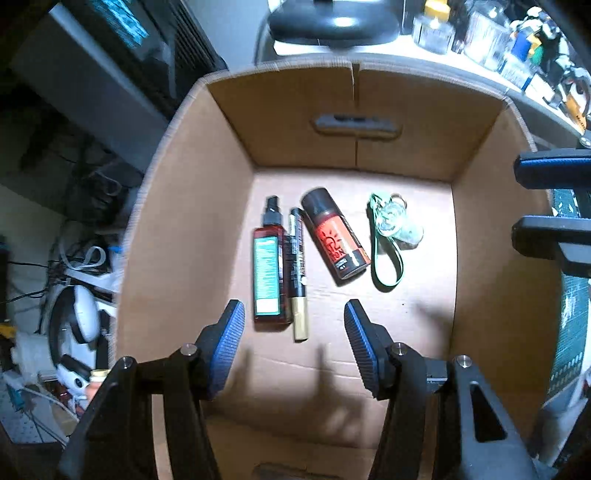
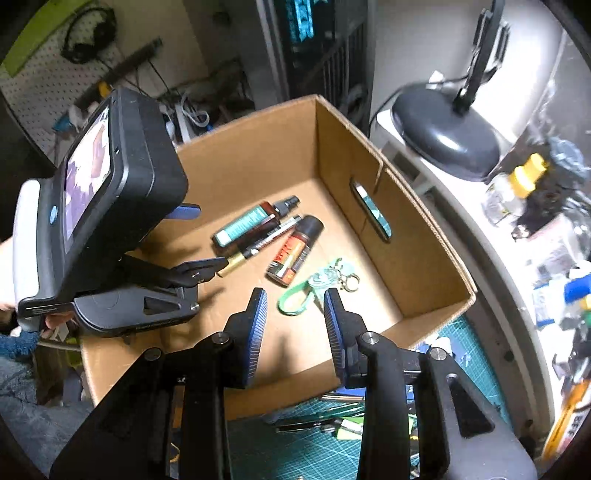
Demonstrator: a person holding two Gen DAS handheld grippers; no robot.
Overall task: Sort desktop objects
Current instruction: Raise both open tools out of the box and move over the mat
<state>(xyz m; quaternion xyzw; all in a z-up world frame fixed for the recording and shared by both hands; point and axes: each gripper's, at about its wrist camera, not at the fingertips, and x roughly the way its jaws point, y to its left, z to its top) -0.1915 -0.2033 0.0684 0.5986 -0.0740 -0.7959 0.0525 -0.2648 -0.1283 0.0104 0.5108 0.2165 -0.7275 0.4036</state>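
An open cardboard box holds a red spray bottle with a teal label, a black and gold pen, a red and black can and a green keychain strap with a clear charm. My left gripper is open and empty above the box floor, near the pen's gold end. My right gripper is open and empty over the box's near edge, above the strap.
A black lamp base stands behind the box on the white desk. Small jars and clutter fill the desk's right side. A green cutting mat with pens lies below the box. Cables and devices lie left of the box.
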